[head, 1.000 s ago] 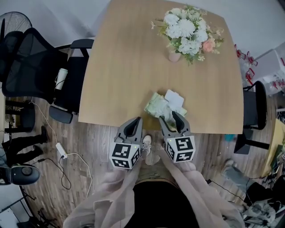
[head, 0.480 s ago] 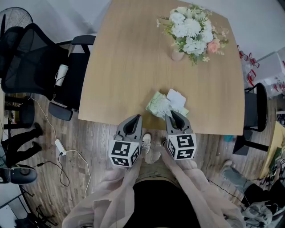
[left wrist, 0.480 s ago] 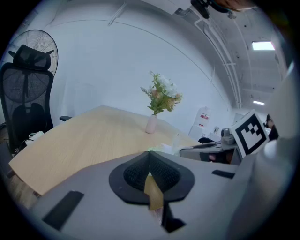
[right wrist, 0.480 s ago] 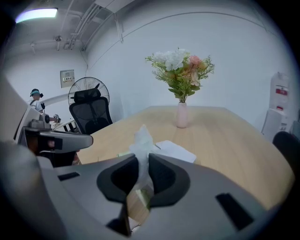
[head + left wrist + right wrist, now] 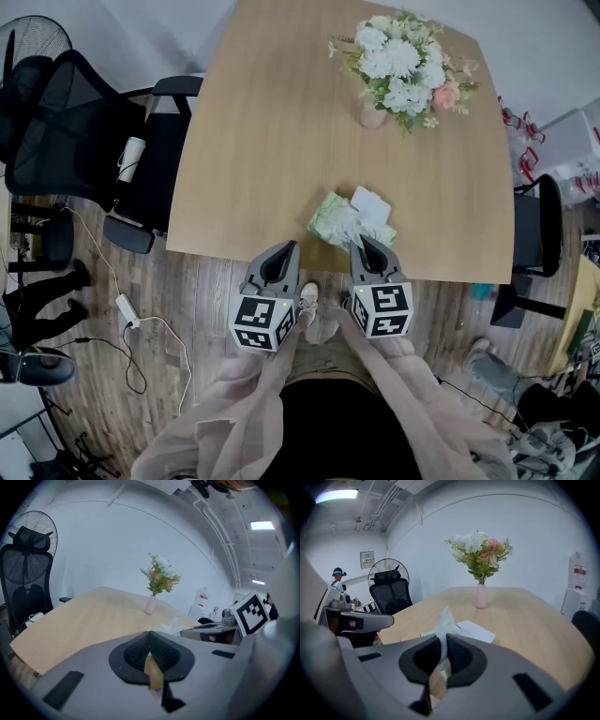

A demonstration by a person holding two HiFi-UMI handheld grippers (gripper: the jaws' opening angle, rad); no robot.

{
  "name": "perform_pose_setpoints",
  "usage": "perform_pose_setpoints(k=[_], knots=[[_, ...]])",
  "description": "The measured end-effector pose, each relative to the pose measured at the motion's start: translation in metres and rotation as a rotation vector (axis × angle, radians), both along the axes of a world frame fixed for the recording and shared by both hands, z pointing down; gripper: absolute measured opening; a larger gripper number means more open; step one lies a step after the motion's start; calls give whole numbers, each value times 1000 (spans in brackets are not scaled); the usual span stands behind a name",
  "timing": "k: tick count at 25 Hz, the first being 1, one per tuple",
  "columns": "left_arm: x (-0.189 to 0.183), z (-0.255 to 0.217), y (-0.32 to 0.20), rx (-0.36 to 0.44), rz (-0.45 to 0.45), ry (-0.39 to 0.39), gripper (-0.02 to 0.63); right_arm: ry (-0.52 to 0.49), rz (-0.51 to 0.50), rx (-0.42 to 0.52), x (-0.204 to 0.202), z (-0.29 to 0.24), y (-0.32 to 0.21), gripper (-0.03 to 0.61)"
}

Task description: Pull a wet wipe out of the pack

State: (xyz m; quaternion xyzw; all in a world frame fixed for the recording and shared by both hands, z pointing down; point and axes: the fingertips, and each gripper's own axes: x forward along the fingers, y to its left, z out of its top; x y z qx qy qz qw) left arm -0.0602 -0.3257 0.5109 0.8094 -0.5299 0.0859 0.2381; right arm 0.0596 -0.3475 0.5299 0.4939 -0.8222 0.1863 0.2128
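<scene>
The pale green wet wipe pack point(image 5: 332, 221) lies near the front edge of the wooden table point(image 5: 272, 141), its white lid flap point(image 5: 371, 205) folded open. A white wipe point(image 5: 444, 617) sticks up from the pack. My right gripper point(image 5: 361, 243) reaches over the pack; its jaws have just been closing, and in the right gripper view point(image 5: 443, 638) the pads pinch the wipe's tuft. My left gripper point(image 5: 287, 247) hovers just off the table's edge, left of the pack. Its jaws point(image 5: 150, 633) meet at the tip with nothing between them.
A pink vase of flowers point(image 5: 373, 114) stands at the table's far side. Black office chairs stand at the left point(image 5: 56, 141) and the right point(image 5: 536, 225). A standing fan point(image 5: 389, 576) and a person point(image 5: 337, 576) are beyond the table. Cables lie on the wooden floor point(image 5: 141, 328).
The right gripper's jaws have closed from wide apart onto the wipe sticking out of the pack. Both grippers have stayed in place.
</scene>
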Motion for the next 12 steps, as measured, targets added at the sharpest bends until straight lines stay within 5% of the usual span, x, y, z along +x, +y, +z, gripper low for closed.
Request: perform_pose_setpoints(k=[12], knots=[[0, -5, 8, 13, 9, -1, 11, -10, -4, 11, -3, -5, 12, 23]])
